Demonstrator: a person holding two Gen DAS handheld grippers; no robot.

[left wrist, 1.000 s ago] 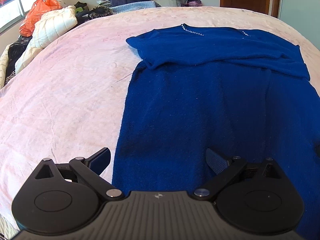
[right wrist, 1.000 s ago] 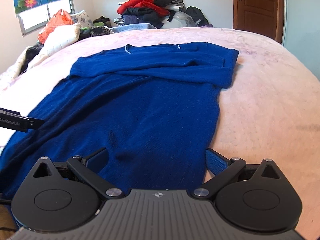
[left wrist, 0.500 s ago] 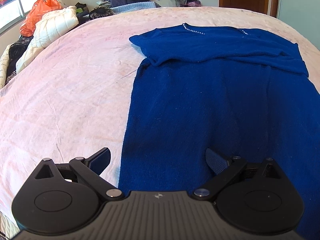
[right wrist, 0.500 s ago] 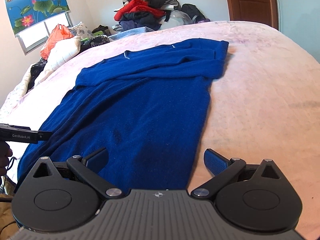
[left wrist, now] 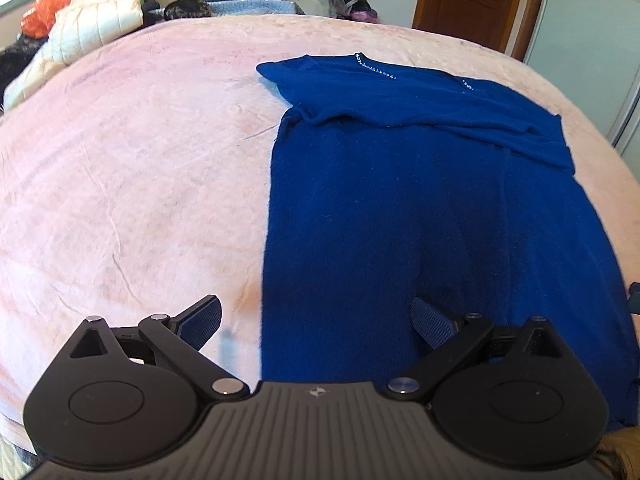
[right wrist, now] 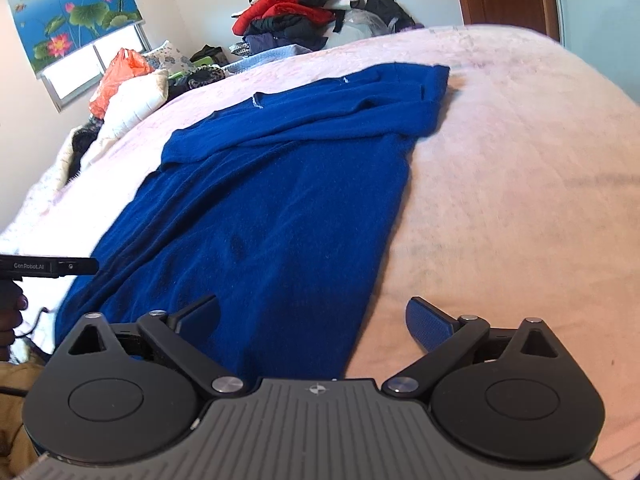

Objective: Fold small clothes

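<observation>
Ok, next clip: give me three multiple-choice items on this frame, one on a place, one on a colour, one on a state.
1. Where does the dark blue knit sweater lie?
A. on the pale pink bedspread
B. on the floor
C. on a chair

2. What colour is the plastic bag by the window?
A. green
B. orange
C. black

3. How do both claws stand?
A. shut on the sweater
B. shut, empty
C. open, empty

Answers: 1 A, the sweater is spread flat on the bedspread. 2 B, the bag is bright orange. 3 C, the left claw and the right claw each show fingers wide apart with nothing between.
</observation>
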